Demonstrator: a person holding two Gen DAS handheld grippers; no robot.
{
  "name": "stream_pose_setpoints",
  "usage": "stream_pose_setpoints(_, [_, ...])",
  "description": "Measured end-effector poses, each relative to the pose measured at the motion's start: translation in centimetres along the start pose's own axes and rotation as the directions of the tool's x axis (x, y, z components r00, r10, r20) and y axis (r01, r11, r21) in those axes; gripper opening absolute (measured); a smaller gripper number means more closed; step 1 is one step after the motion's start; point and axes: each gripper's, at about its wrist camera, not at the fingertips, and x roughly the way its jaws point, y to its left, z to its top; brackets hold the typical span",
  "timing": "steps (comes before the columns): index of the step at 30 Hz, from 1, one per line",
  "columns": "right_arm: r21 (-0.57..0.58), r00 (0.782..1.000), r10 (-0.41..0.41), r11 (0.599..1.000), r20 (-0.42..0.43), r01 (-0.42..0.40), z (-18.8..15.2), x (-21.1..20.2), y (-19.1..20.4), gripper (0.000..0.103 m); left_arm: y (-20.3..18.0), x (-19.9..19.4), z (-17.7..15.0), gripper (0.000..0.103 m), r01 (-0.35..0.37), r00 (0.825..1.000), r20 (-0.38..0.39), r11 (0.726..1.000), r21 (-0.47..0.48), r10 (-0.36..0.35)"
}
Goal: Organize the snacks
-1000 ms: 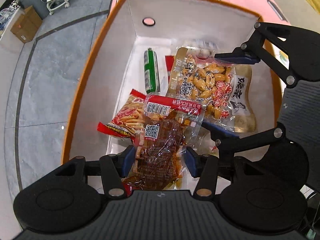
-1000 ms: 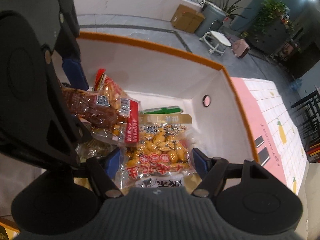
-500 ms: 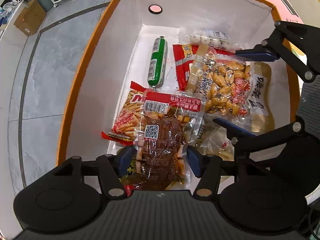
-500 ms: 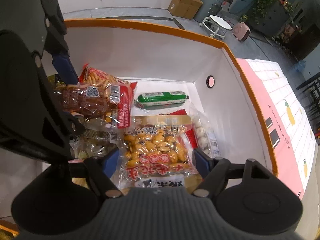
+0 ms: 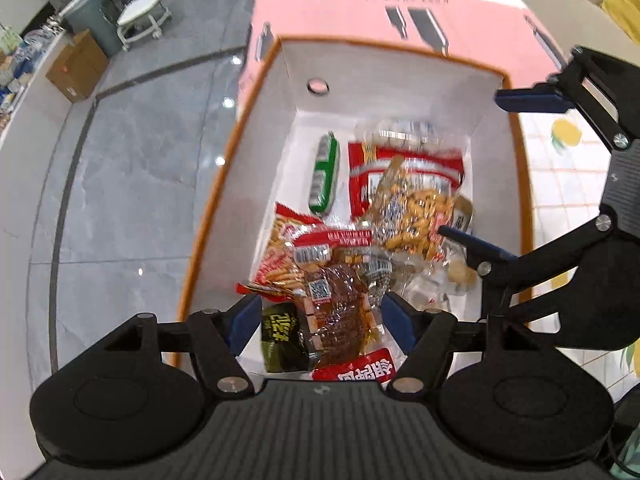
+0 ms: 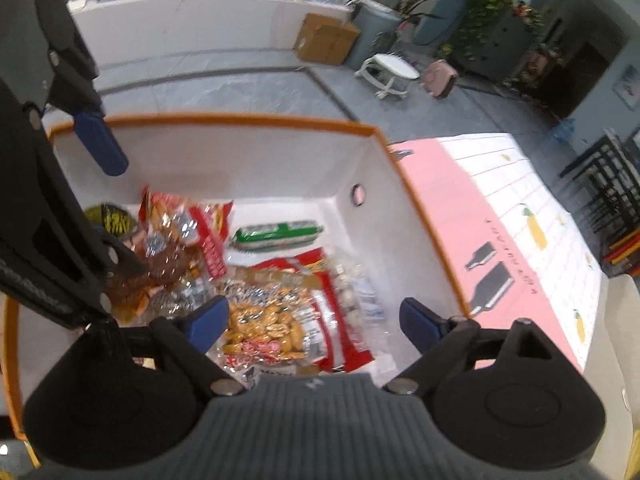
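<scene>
Both packets lie free in the orange-rimmed box (image 5: 490, 120); your left gripper (image 5: 320, 320) and right gripper (image 6: 312, 322) have just been opening and now gape empty, so lift straight up clear of its walls.

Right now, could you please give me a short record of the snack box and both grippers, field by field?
container: white box with orange rim, on a pink and white cloth
contents: green sausage stick, red packet, peanut bag, brown meat pouch, dark green packet
left gripper: jaws have just been opening; pads clear of the meat pouch below
right gripper: jaws have just been opening; peanut bag lies loose below
task state: snacks lie piled in the box, nothing held
</scene>
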Motion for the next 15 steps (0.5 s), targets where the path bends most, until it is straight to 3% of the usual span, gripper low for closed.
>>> stream_pose_setpoints(4, [0.083,0.993,-0.09,0.993,0.071,0.084,-0.2,-3.0,-1.0,0.089,0.3,-3.6,-0.1,0.08,-0.009,0.994,0.108,0.999,-0.039,0.013])
stream_pose_setpoints(7, [0.182,0.983,-0.138,0.977,0.124,0.114,-0.7,-5.8,-1.9,0.089,0.0,-6.9,-0.3,0.081,-0.03,0.977,0.211,0.998,-0.057,0.041])
stream_pose_setpoints(11, [0.306,0.959,-0.21,0.941,0.191,0.145,-1.4,-10.1,-2.8,0.089,-1.5,-11.1,-1.3,0.081,-0.086,0.925,0.367,0.995,-0.049,0.099])
stream_pose_setpoints(15, [0.422,0.928,-0.257,0.898,0.269,0.126,-2.4,-14.8,-3.3,0.089,-3.6,-15.0,-2.8,0.081,-0.12,0.846,0.518,0.992,-0.048,0.127])
